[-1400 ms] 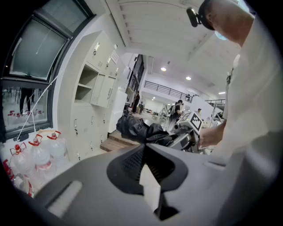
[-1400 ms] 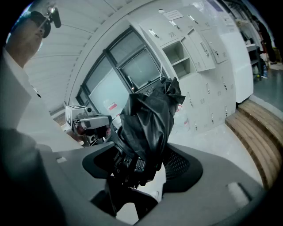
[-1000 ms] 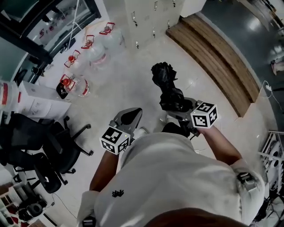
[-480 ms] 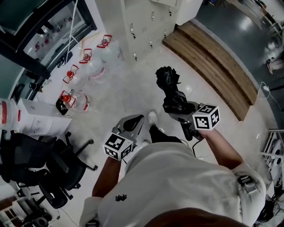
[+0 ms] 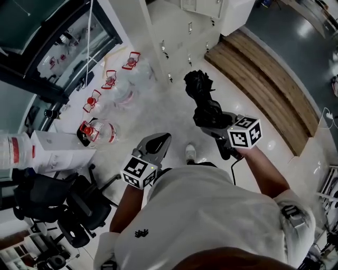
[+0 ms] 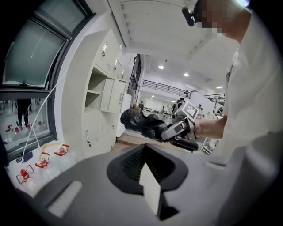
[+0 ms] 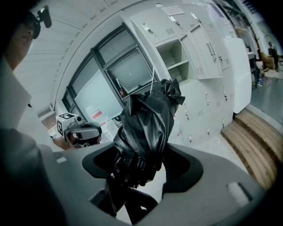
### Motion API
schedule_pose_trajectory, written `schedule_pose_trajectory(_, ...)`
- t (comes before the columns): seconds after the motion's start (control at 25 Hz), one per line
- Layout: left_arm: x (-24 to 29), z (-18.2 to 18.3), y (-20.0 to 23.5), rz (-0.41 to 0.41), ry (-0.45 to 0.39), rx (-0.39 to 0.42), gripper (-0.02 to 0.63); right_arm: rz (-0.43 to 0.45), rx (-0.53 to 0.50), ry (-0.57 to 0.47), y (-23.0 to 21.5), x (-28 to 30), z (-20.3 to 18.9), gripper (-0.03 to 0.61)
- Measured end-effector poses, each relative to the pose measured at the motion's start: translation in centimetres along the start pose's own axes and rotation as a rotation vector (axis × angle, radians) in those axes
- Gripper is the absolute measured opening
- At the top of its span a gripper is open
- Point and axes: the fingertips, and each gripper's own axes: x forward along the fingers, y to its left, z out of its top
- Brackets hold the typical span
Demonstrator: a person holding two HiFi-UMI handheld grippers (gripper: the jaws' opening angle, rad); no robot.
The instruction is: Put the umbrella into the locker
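Observation:
A folded black umbrella sticks up out of my right gripper, which is shut on its lower end; in the right gripper view the crumpled black umbrella fills the space between the jaws. My left gripper hangs lower and to the left, shut with nothing in it. The white lockers stand ahead at the top of the head view. One open locker compartment with a shelf shows beyond the umbrella, and the same open compartment appears in the left gripper view.
Several water jugs with red handles stand on the floor at the left below a window. A wooden step runs along the right. Black office chairs and a white box sit at the lower left.
The person has stepped forward towards the lockers, so the floor, jugs and step have slid down the view. Both grippers keep their poses; the umbrella stays held.

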Motion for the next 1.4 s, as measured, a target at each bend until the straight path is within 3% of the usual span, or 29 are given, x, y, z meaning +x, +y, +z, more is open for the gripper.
schedule_pose_trajectory(0.28, 4.9, 2.3, 4.1, -0.039, 0.010, -0.018, 0.057, -0.027, -0.008, 0.009, -6.1, 2.8, 5.1, 0.302)
schedule_pose_trajectory(0.44, 7.6, 4.9, 9.2, -0.074, -0.005, -0.038, 0.057, -0.053, -0.014, 0.011, -9.4, 5.8, 10.3, 0.302)
schedule_pose_trajectory(0.68, 9.3, 6.6, 14.5, -0.139, -0.012, 0.005, 0.056, -0.106, -0.012, -0.003, -11.9, 9.2, 14.1, 0.302)
schedule_pose_trajectory(1.04, 12.0, 12.0, 24.6, -0.255, -0.014, 0.072, 0.057, -0.178, -0.033, 0.014, -17.4, 16.1, 24.3, 0.302)
schedule_pose_trajectory(1.4, 13.5, 15.1, 30.2, -0.166, -0.071, 0.050, 0.057, -0.190, -0.053, 0.036, -24.0, 22.2, 32.9, 0.302)
